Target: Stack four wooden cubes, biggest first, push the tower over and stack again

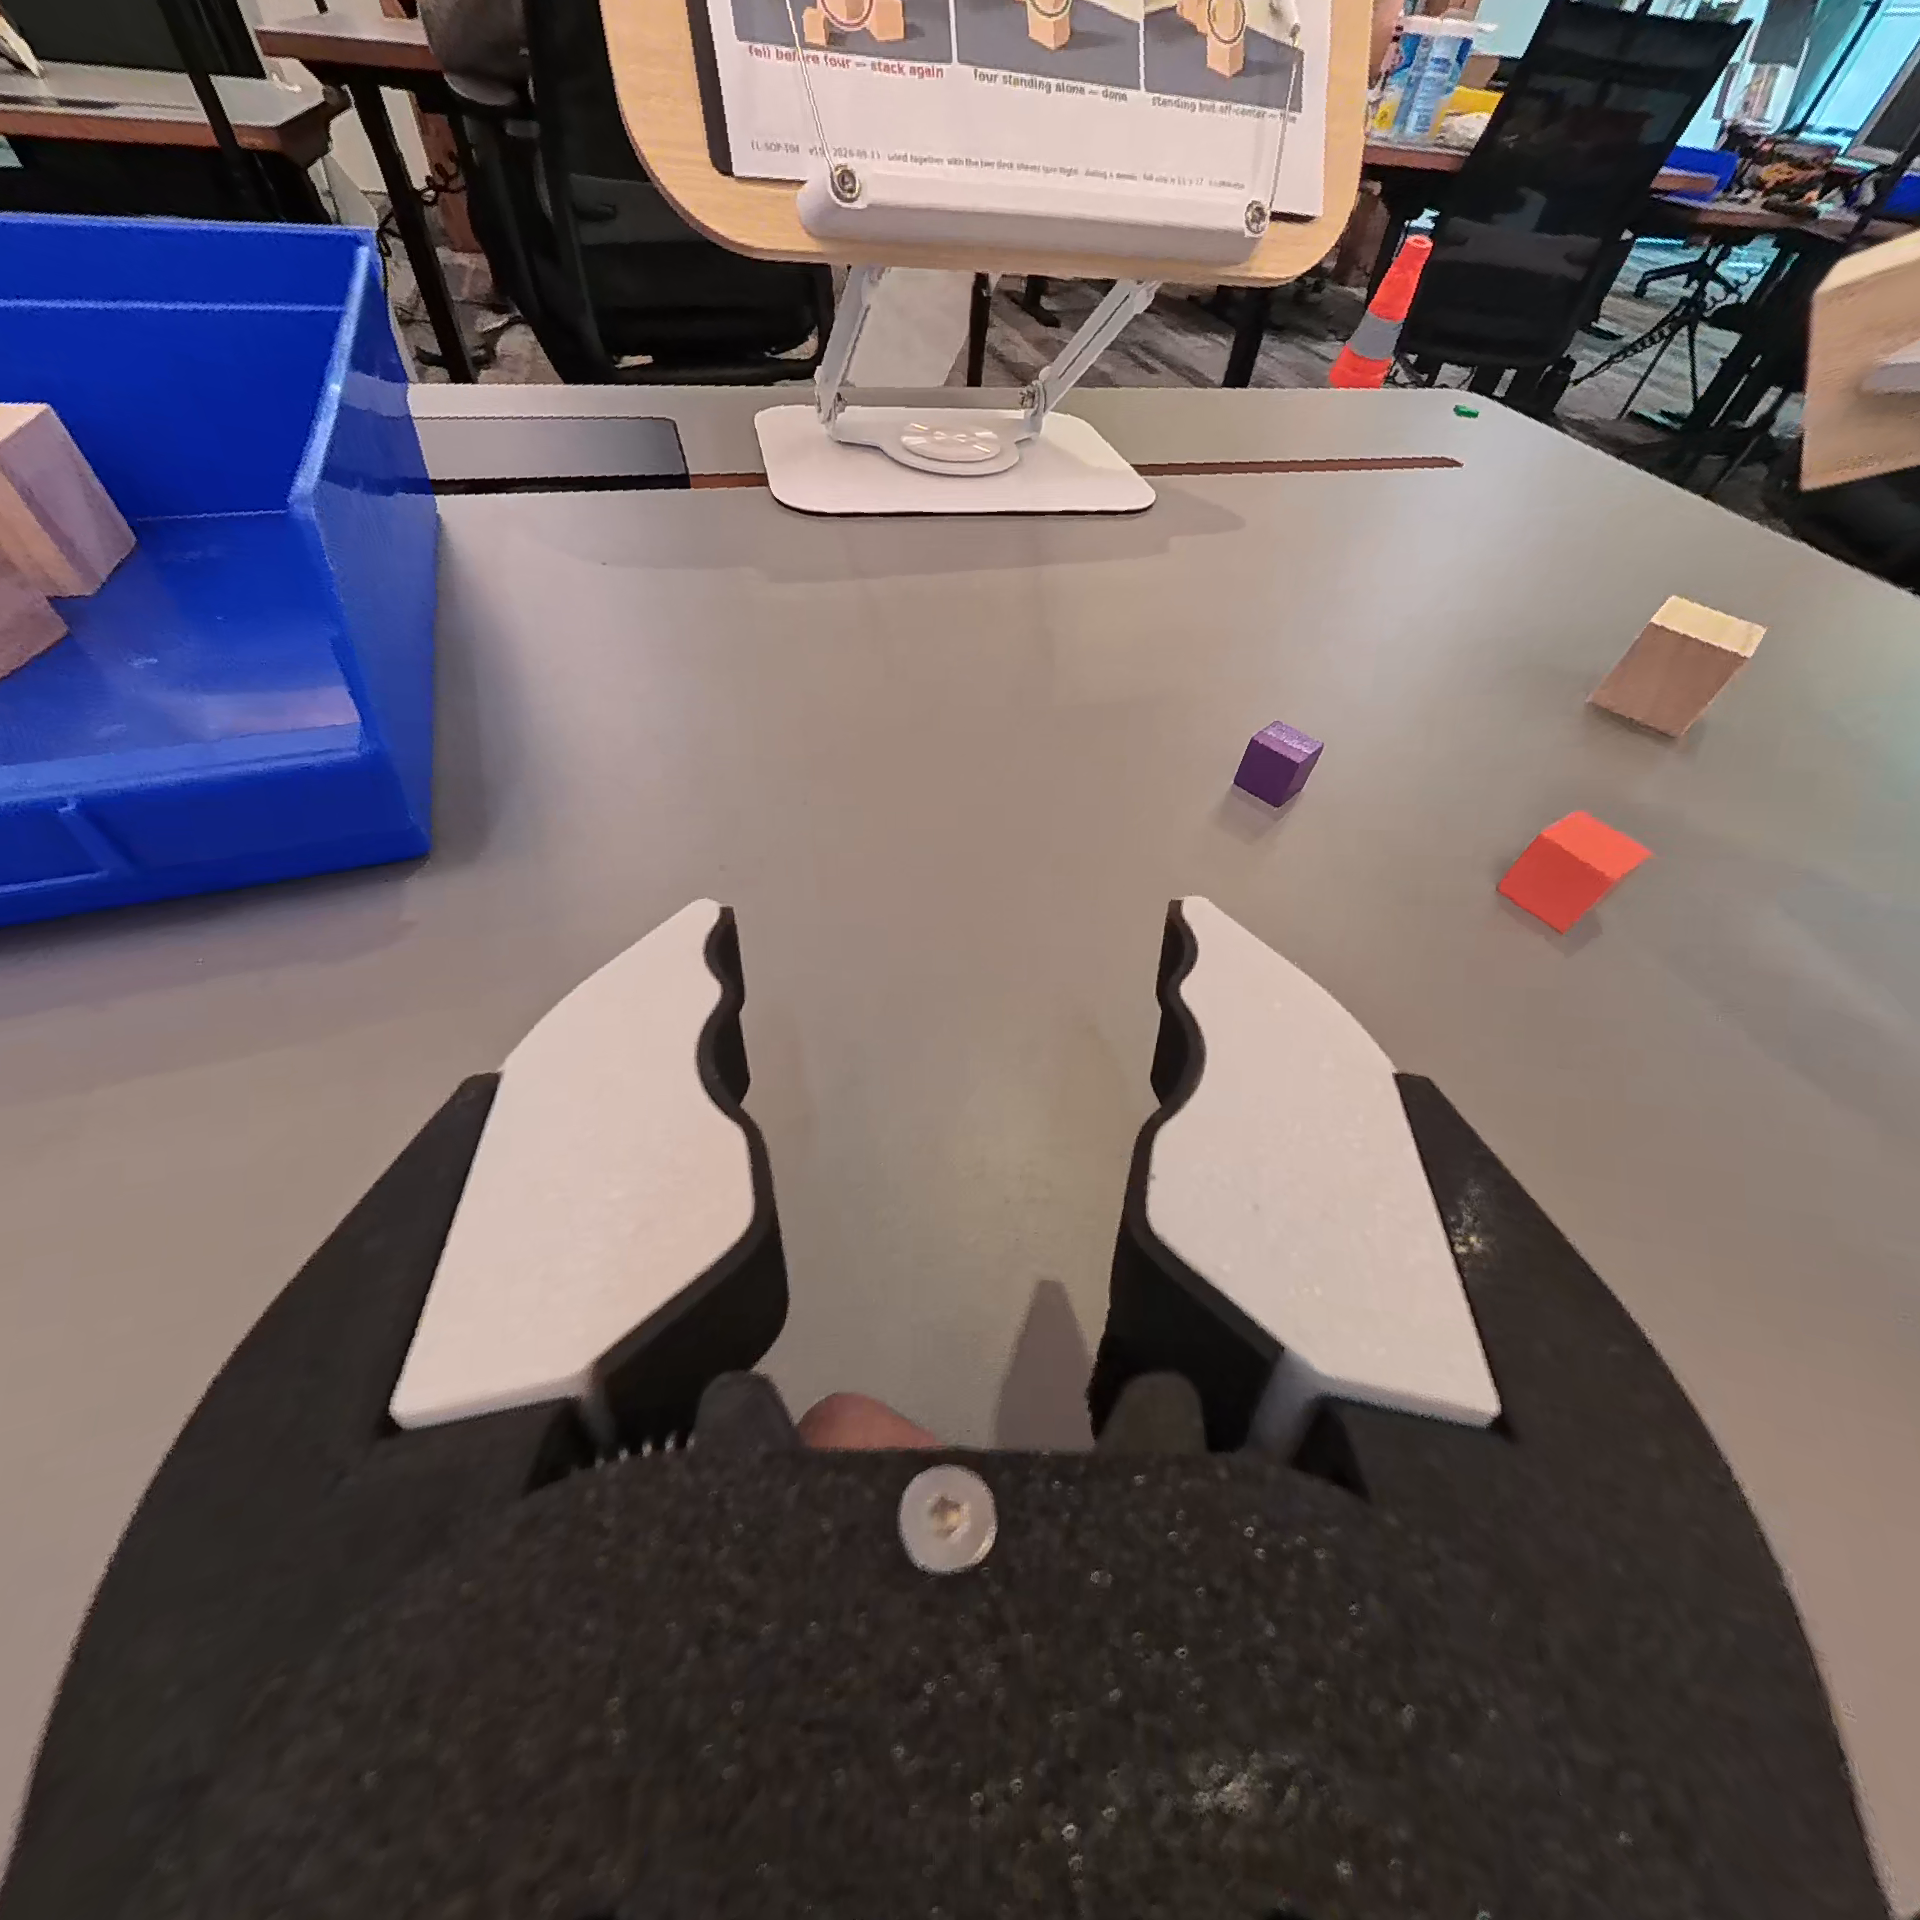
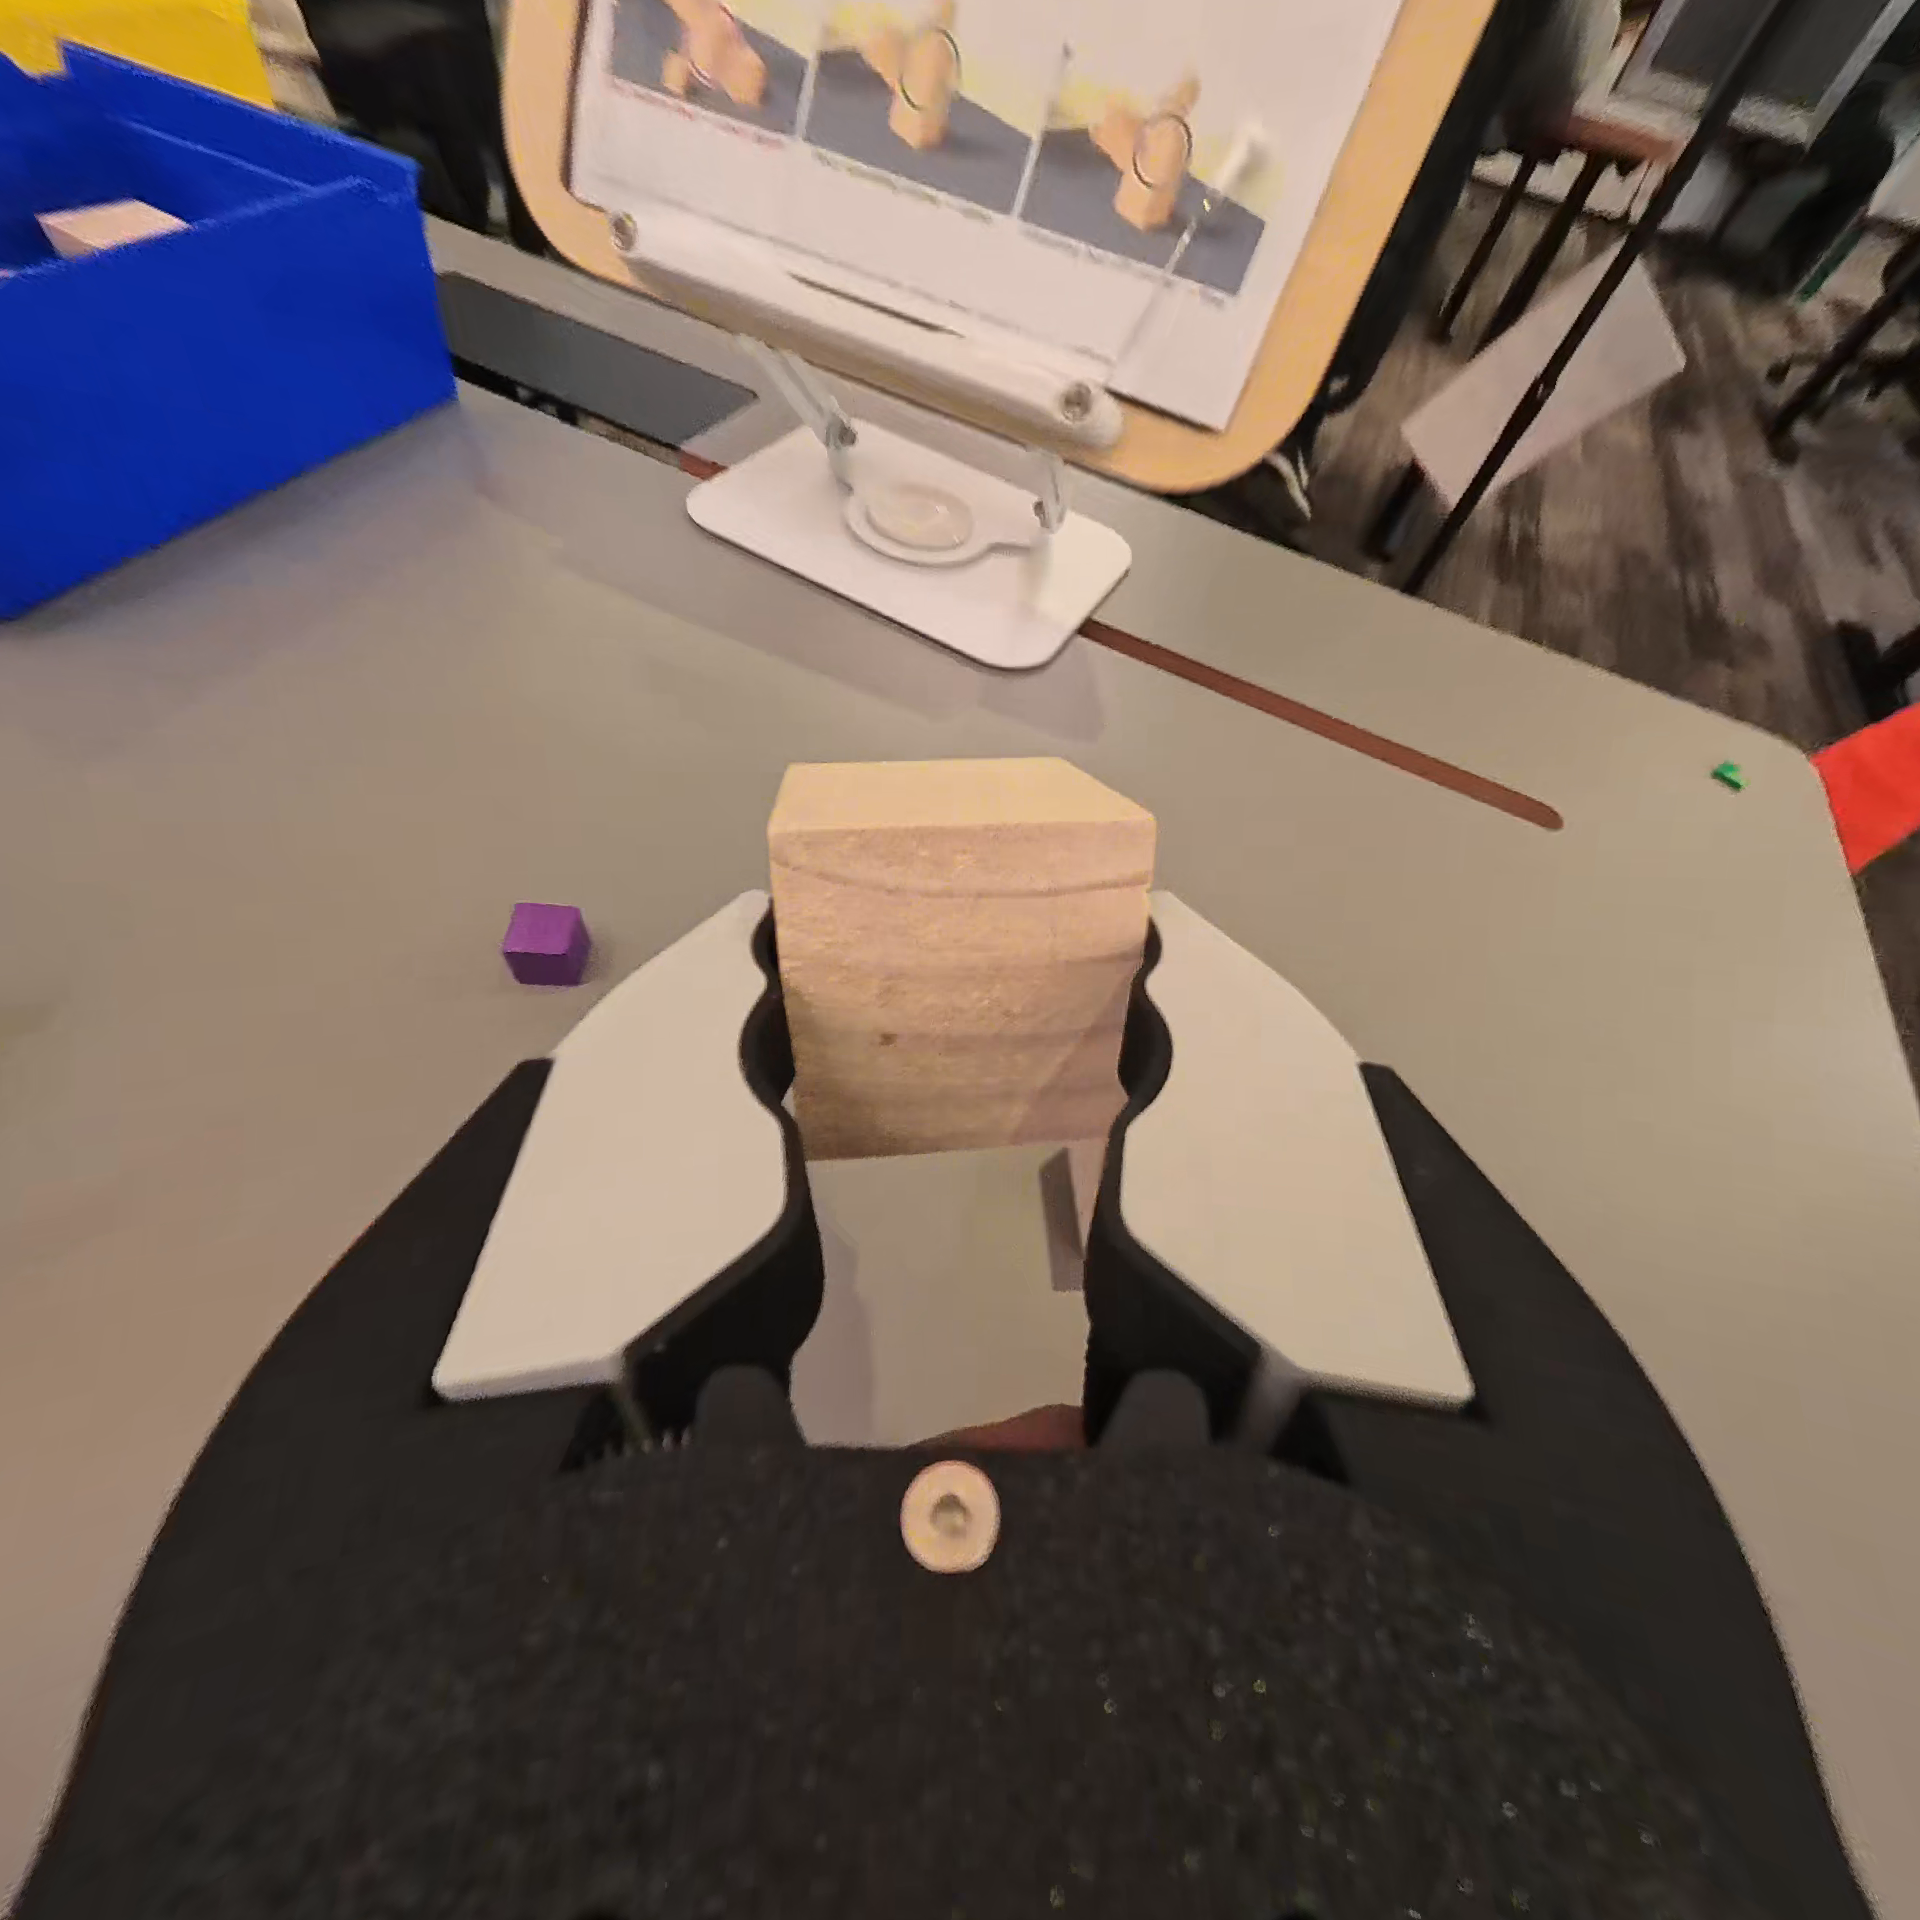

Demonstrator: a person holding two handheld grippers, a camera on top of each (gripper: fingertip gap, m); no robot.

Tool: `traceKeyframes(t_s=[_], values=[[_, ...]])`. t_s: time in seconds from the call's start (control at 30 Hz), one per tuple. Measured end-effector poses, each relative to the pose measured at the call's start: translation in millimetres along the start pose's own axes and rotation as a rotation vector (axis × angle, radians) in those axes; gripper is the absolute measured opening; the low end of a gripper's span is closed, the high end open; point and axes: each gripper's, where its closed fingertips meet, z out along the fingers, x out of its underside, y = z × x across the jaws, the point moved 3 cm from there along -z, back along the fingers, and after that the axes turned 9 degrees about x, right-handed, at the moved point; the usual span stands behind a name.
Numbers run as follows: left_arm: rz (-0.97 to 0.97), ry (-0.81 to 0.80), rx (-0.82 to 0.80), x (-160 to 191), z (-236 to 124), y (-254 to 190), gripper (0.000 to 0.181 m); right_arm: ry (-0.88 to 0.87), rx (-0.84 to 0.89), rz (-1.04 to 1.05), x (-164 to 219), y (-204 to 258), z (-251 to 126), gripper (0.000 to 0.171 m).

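My right gripper (image 2: 956, 935) is shut on a large plain wooden cube (image 2: 956, 956), gripped by its two sides over the grey table (image 2: 312, 779). I cannot tell whether its underside touches the table. My left gripper (image 1: 951, 935) is open and empty, low over the table's near middle. A smaller plain wooden cube (image 1: 1675, 665), a red cube (image 1: 1569, 868) and a small purple cube (image 1: 1278, 764) lie apart on the table, right of the left gripper. The purple cube (image 2: 545, 943) lies left of the right gripper.
A blue bin (image 1: 343, 540) at the left holds more wooden blocks (image 1: 47, 509); it also shows in the right wrist view (image 2: 229, 343). A document stand (image 1: 956, 457) stands at the table's far edge. A pale wooden face (image 1: 1860, 364) shows at the right edge.
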Motion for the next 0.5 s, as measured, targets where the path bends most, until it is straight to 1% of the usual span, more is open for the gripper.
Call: traceKeyframes(t_s=[0.07,0.17,0.3,0.43,0.5], values=[[0.019,0.0,-0.007,0,0,-1,0.076,-0.043,-0.002,-0.009,4,9,-5,0.062],[0.045,0.008,-0.013,1,1,-4,0.076,-0.05,-0.017,-0.006,10,20,-4,0.062],[0.061,0.006,-0.042,0,-1,-2,0.076,-0.027,-0.059,-0.042,8,30,11,0.062],[0.045,0.015,-0.04,1,1,0,0.076,0.048,-0.216,-0.254,-5,49,43,0.062],[0.049,0.02,-0.04,1,1,0,0.076,0.103,-0.331,-0.366,-15,62,64,0.062]])
